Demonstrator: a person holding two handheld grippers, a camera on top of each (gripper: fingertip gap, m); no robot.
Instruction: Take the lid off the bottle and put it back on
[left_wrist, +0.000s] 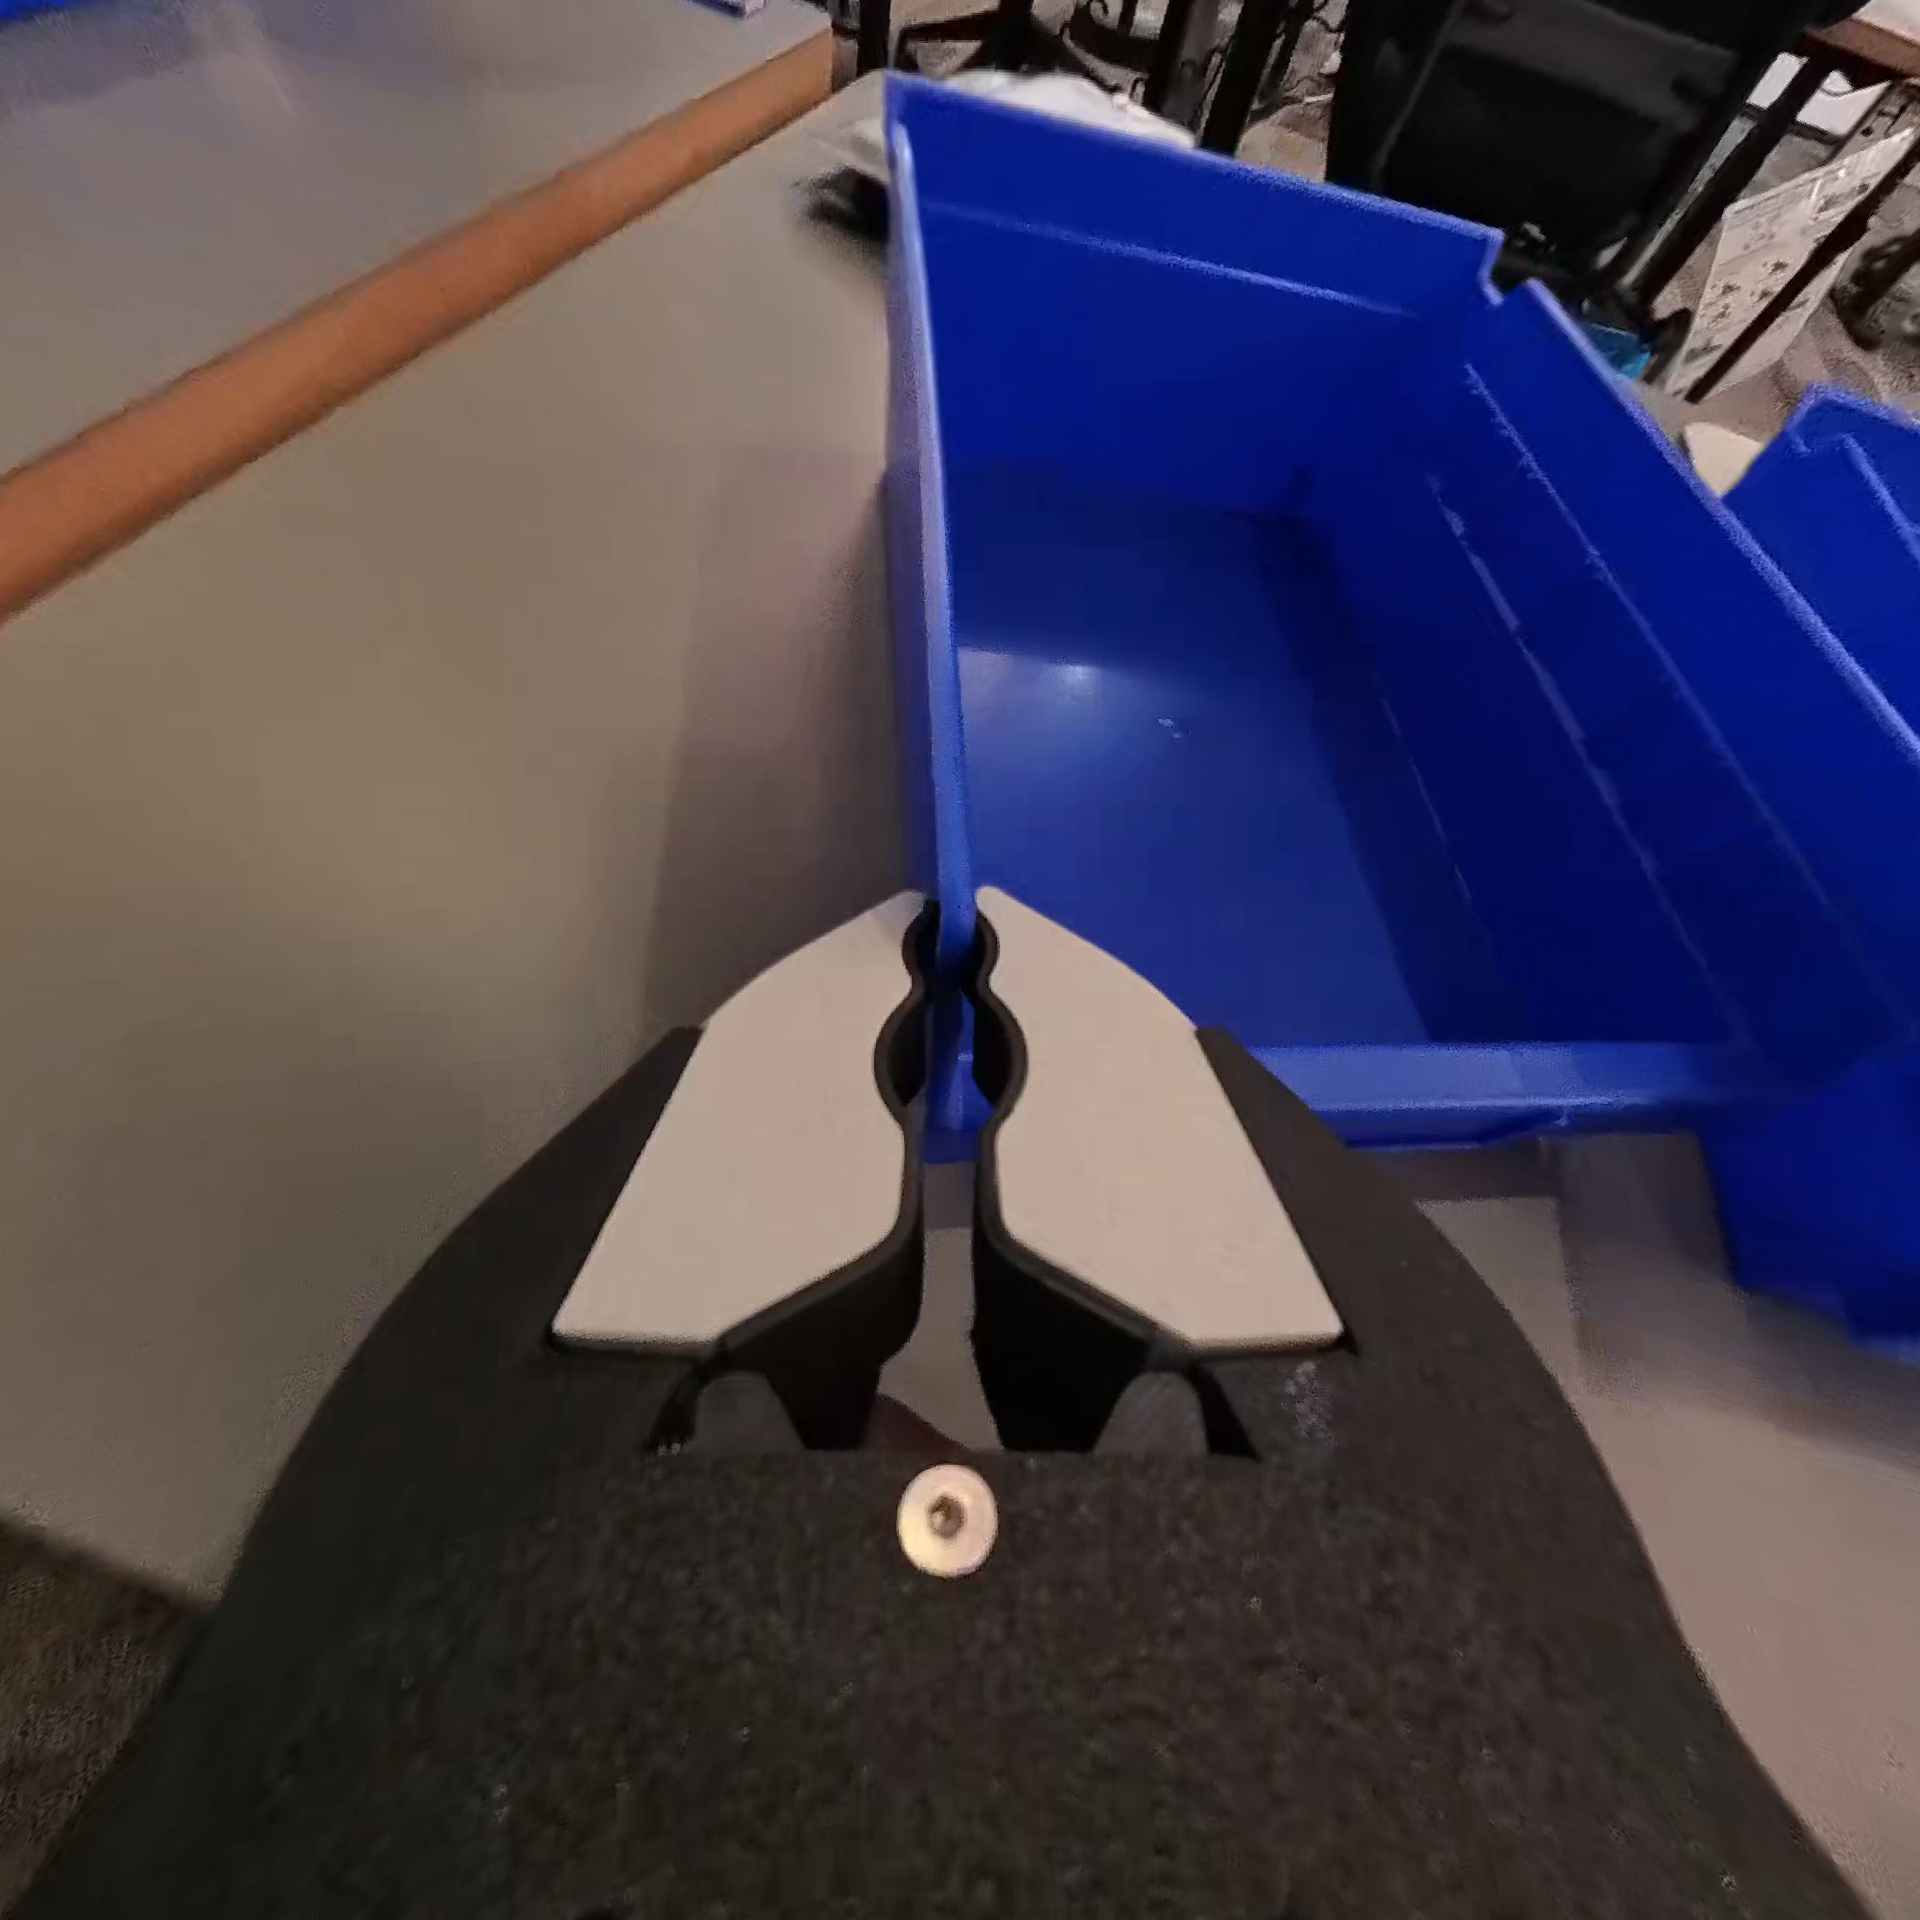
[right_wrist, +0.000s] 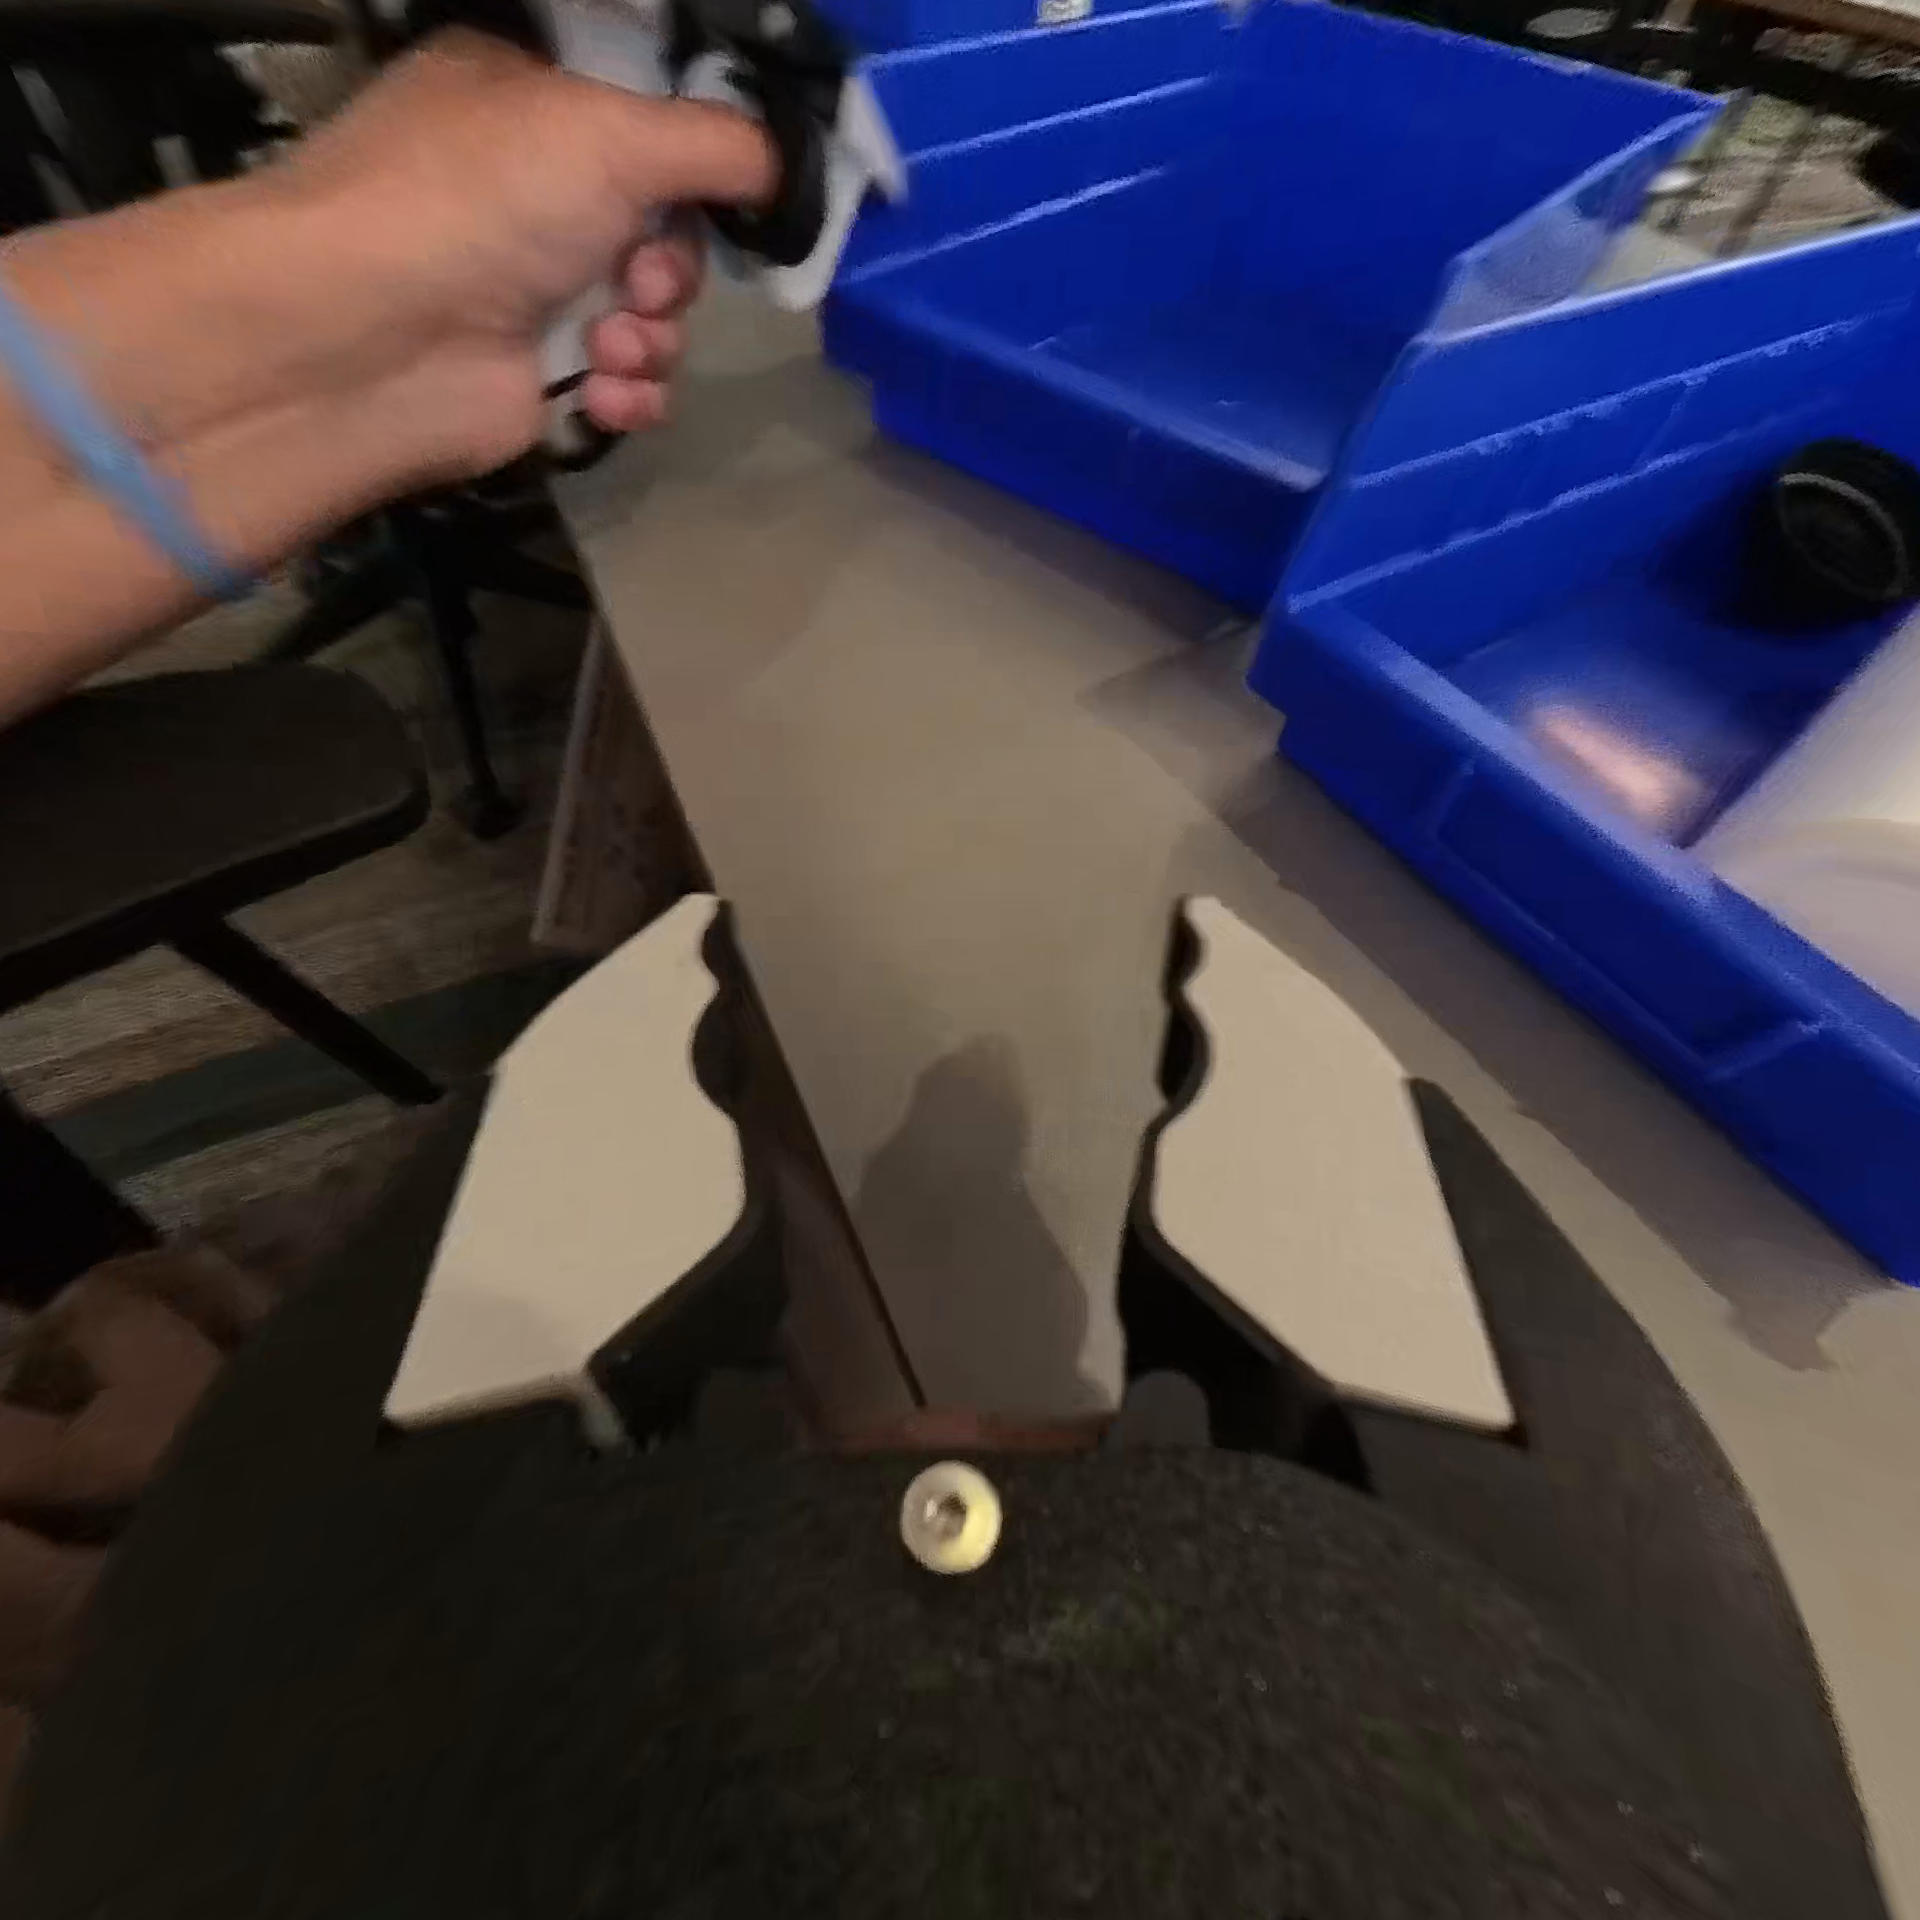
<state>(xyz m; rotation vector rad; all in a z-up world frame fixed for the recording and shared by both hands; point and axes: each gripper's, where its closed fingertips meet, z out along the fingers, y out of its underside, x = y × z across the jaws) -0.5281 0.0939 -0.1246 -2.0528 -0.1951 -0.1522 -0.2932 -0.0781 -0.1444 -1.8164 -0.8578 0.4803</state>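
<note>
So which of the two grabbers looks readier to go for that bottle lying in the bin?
Probably the right gripper: its fingers are spread wide with nothing between them, and the bottle lies in the blue bin to its right. The left gripper is closed on the wall of an empty bin.

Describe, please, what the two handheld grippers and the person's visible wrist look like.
Both the left gripper and the right gripper have a black, grainy, fan-shaped body, one silver screw, and two pale grey fingers with wavy black inner edges. The hand has a light blue band at the wrist.
</note>
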